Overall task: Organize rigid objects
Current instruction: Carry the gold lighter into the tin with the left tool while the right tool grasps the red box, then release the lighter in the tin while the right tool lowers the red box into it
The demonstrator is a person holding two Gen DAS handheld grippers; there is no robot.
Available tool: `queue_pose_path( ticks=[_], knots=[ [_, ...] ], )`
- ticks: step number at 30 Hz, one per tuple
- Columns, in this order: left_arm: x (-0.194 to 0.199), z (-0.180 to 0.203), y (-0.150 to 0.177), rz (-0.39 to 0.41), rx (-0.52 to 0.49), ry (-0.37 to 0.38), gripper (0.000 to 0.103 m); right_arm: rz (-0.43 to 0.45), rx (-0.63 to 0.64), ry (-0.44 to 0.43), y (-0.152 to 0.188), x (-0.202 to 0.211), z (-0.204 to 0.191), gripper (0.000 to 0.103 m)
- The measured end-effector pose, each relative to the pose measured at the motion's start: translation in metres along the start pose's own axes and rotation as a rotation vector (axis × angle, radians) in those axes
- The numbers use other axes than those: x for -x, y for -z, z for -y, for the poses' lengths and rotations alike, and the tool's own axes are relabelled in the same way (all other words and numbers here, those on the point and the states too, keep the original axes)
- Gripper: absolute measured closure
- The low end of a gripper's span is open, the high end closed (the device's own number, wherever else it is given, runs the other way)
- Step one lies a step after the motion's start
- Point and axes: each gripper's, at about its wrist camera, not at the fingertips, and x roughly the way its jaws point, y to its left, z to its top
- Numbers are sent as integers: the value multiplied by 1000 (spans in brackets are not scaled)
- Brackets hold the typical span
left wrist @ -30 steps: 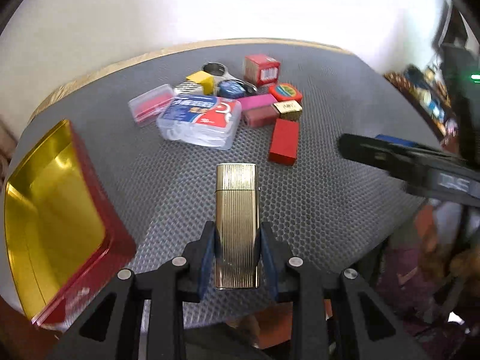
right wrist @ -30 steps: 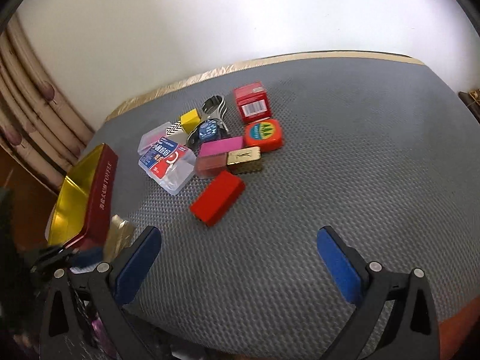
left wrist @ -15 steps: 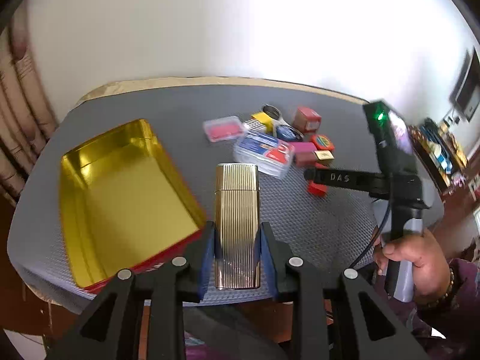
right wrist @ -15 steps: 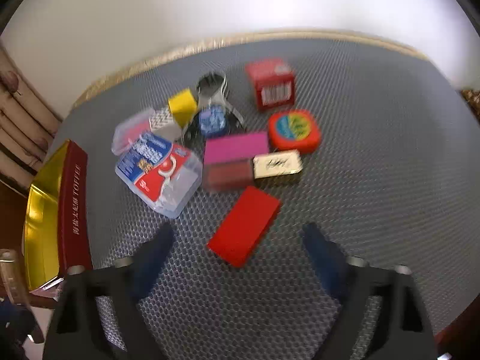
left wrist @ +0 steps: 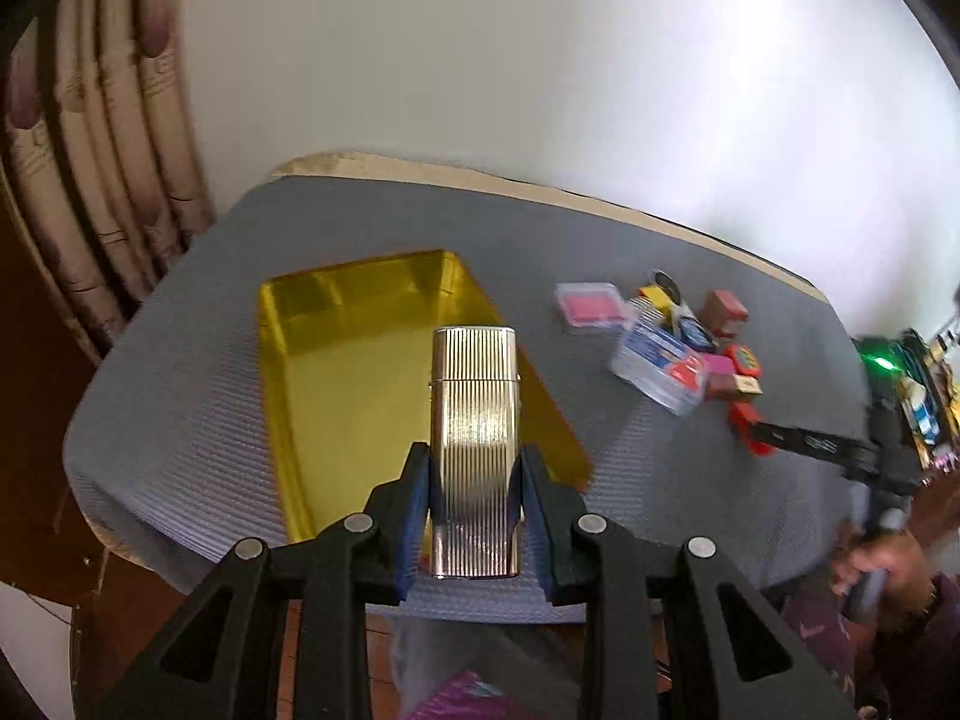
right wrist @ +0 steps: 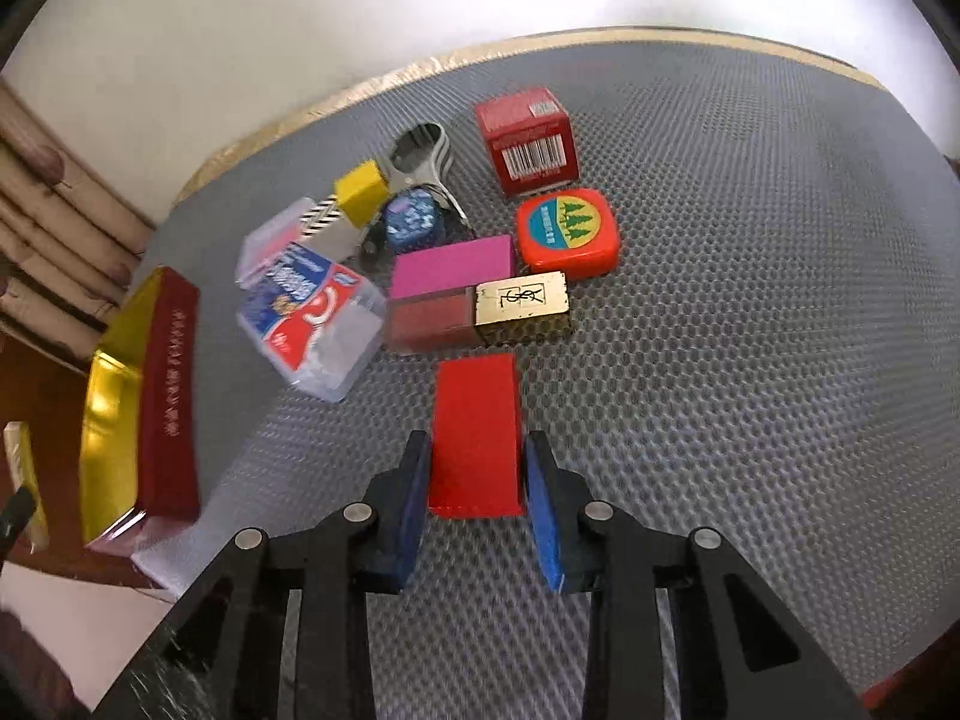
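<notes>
My left gripper (left wrist: 474,459) is shut on a ribbed gold lighter (left wrist: 474,408) and holds it in the air over the near right part of the open gold-lined tin (left wrist: 336,372). In the right wrist view the same tin (right wrist: 171,396) shows its red side wall at the left. A flat red block (right wrist: 475,420) lies on the grey mat. My right gripper (right wrist: 475,450) straddles its near end, jaws closing, and the blue pads meet its two long sides. In the left wrist view the right gripper (left wrist: 804,441) reaches over that red block (left wrist: 747,420).
Behind the red block lies a pile: a gold-capped dark red case (right wrist: 474,315), a pink block (right wrist: 453,264), an orange tape measure (right wrist: 567,231), a red barcode box (right wrist: 528,141), a clear floss box (right wrist: 312,318), a yellow cube (right wrist: 360,195). A curtain (left wrist: 90,150) hangs left.
The left gripper swung left and rose, carrying the lighter from over the mat to over the tin. The right gripper moved in onto the red block and its jaws closed from wide apart.
</notes>
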Motion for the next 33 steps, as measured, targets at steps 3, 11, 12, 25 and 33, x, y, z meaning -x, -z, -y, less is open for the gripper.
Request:
queue_pose_path(
  ticks=[3,11,12,25,33],
  knots=[
    [-14,-14,-11,-15,2,-53,74,4,10,-38,6,12,-3,74],
    [-73,-46,-47,-75,-51,-155,73,3,26,-112,15,36,-15,74],
    [-81,-50,-51,-86,-56,-189,73,-1,28,-115,13,36,-19,74],
    [-114,-72,-72,-86,-38,-212,62,-16,83,-202,-2,39,-66,74],
    [5,-73,-24,181,194,-107,60,-35,235,-314,-21,38,-159,74]
  ],
)
